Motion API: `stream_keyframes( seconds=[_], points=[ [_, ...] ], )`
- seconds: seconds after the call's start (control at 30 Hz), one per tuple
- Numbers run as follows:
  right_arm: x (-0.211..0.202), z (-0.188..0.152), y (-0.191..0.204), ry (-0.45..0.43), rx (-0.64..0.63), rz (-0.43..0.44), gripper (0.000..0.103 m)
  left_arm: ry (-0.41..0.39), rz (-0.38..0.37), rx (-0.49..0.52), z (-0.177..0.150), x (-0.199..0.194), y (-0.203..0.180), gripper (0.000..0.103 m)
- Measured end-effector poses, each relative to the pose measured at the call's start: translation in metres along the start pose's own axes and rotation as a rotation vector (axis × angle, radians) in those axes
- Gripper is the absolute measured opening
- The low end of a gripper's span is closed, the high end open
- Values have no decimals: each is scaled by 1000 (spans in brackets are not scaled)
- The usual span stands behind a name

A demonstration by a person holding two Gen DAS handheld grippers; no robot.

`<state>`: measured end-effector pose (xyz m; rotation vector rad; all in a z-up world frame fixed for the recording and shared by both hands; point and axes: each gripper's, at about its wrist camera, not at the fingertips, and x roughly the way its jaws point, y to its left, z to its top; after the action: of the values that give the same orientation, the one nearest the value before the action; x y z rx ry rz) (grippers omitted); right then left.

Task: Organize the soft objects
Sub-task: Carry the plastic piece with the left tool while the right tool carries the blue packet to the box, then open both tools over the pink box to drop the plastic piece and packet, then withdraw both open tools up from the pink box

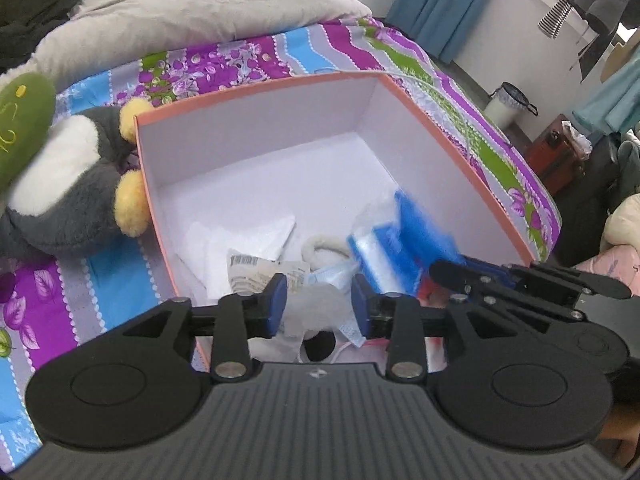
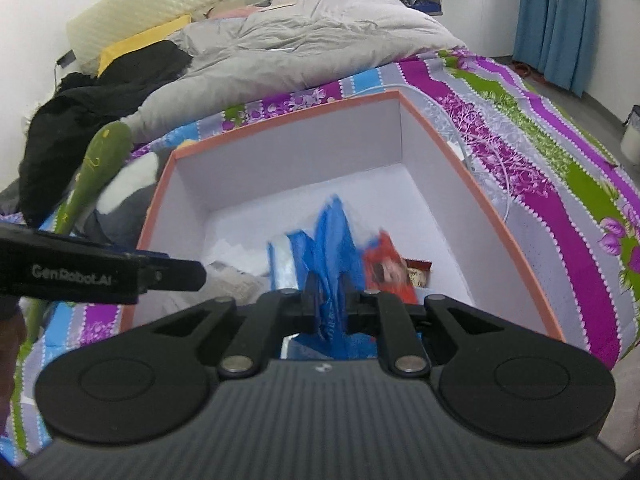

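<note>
An orange-rimmed box (image 1: 260, 128) with white inner walls stands on the patterned bedspread. My left gripper (image 1: 320, 306) hangs open over its near end, above a white fluffy item (image 1: 324, 248), a labelled packet (image 1: 264, 270) and white paper (image 1: 248, 236); nothing is between its pads. My right gripper (image 2: 330, 308) is over the same box (image 2: 300, 148), shut on a crumpled blue plastic bag (image 2: 332, 240) that fills the gap between its fingers. The bag (image 1: 416, 232) looks blurred. A red packet (image 2: 388, 272) lies beside it in the box.
A grey and white penguin plush (image 1: 72, 184) with yellow feet lies against the box's left side, a green plush (image 1: 20, 120) beside it. A grey duvet (image 2: 300, 40) and black clothes (image 2: 100, 92) cover the far bed. The bed edge runs along the right.
</note>
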<state>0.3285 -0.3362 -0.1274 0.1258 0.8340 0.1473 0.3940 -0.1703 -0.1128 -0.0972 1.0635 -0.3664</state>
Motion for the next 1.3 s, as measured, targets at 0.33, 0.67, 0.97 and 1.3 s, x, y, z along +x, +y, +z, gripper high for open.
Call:
stream_keyframes(
  seconds=[0.33, 0.67, 0.97, 1.3],
  points=[
    [-47, 8, 4, -106, -5, 2, 37, -113, 10, 82, 4, -66, -18, 46],
    [-135, 7, 10, -293, 9, 33, 37, -314, -19, 152, -16, -160, -45, 47],
    [-185, -17, 19, -385, 0, 29, 37, -413, -43, 160, -61, -209, -57, 46],
    [-206, -50, 29, -412, -4, 8, 37, -433, -38, 146, -109, -224, -58, 46]
  ],
)
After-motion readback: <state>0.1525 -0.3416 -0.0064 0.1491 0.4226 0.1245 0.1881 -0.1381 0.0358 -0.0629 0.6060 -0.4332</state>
